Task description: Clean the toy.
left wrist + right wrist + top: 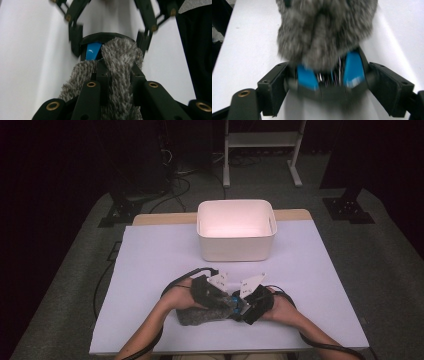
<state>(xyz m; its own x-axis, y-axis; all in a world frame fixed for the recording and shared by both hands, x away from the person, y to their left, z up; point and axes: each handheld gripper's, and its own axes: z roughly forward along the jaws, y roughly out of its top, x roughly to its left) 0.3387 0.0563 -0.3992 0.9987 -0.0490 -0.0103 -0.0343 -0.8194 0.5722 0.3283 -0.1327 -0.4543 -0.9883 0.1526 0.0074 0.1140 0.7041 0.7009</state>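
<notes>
A grey furry thing (196, 316) lies near the table's front edge, with a black-and-blue end piece (236, 302) at its right end. My left gripper (226, 304) comes from the left and is shut on the fur; in the left gripper view the fur (120, 57) bulges between the jaws of that gripper (117, 68). My right gripper (240, 308) faces it from the right. Its jaws stand wide, pads against both sides of the black-and-blue piece (353, 68), with the fur (324, 30) beyond. The right gripper view is blurred. The right gripper (108, 37) also appears in the left gripper view.
A white bin (235, 249) stands empty at the back middle of the white table (150, 265). Cables trail from both grippers over the front edge. Beyond the table, on the grey floor, are a white frame (260, 140) and dark stands.
</notes>
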